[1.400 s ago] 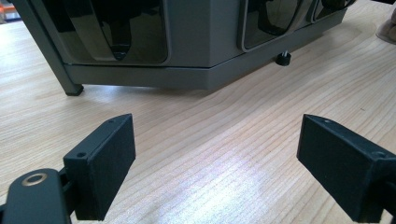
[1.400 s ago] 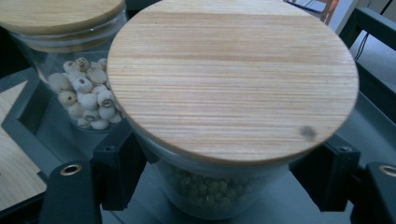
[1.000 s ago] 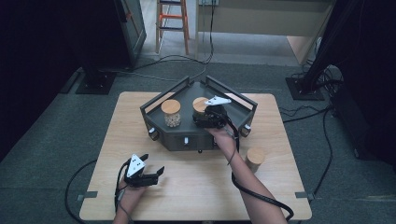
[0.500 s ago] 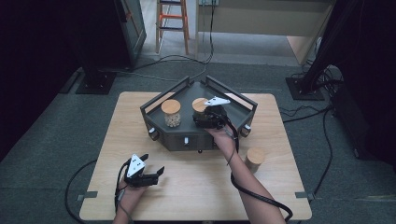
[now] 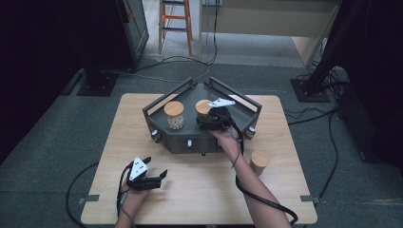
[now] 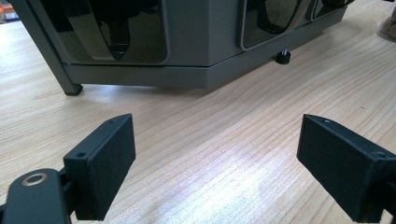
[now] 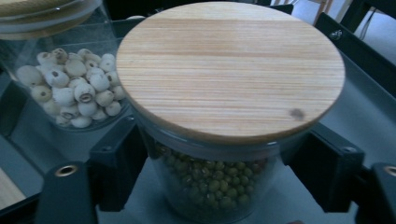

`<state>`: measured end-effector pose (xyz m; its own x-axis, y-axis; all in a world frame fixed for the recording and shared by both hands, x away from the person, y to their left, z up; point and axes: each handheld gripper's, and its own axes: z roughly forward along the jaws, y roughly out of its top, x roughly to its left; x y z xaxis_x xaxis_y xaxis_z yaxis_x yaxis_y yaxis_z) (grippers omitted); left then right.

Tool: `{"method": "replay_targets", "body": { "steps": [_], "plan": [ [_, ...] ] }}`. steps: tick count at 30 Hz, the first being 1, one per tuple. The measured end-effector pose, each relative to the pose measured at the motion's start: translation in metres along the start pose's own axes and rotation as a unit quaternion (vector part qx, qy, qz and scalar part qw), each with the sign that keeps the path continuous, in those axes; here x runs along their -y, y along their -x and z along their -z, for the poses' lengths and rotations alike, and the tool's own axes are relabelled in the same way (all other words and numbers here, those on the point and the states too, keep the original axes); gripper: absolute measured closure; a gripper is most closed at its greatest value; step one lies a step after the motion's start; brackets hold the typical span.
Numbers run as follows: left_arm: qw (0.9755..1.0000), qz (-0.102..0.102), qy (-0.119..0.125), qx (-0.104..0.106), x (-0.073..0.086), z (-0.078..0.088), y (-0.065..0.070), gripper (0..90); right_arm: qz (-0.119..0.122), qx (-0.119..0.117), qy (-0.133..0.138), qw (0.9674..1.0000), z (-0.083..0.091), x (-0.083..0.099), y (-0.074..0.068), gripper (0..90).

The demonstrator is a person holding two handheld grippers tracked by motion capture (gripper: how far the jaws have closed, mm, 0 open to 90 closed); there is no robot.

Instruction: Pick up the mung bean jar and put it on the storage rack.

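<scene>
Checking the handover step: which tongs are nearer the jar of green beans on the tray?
Right. The right tongs straddle the jar of green beans, jaws just opening either side of the glass. The left tongs rest open on the table, in front of the tray.

Left claw (image 5: 159, 176) low at the near left, jaws spread wide and empty. Right claw (image 5: 203, 119) reaching far at centre, forearm extended, jaws just opening slightly.
</scene>
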<state>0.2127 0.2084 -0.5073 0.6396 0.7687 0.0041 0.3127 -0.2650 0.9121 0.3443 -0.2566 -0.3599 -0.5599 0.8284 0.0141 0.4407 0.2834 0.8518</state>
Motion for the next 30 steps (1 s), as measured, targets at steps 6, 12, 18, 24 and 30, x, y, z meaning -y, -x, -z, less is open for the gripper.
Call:
{"method": "replay_targets", "body": {
  "steps": [6, 12, 18, 24, 30],
  "plan": [
    [1.0, -0.002, -0.001, -0.001, -0.001, 0.0, 0.0, 11.5, 0.006, -0.002, 0.0, 1.0, 0.002, 0.001, -0.002, 14.6],
    [1.0, -0.001, -0.001, 0.0, 0.0, 0.0, 0.0, 11.5, 0.008, 0.001, -0.001, 1.0, 0.004, 0.001, -0.003, 12.5],
    [1.0, -0.003, -0.001, 0.0, 0.0, 0.0, 0.001, 11.5, 0.006, 0.001, 0.002, 1.0, 0.008, 0.007, -0.003, 12.5],
    [1.0, -0.003, 0.0, 0.0, 0.0, 0.0, 0.0, 11.5, 0.004, -0.002, 0.011, 0.9999, 0.012, 0.012, 0.001, 12.0],
    [1.0, -0.004, -0.001, 0.0, 0.0, 0.0, 0.001, 11.5, 0.001, -0.005, 0.016, 0.9999, 0.017, 0.015, 0.003, 9.6]
  ]
}}
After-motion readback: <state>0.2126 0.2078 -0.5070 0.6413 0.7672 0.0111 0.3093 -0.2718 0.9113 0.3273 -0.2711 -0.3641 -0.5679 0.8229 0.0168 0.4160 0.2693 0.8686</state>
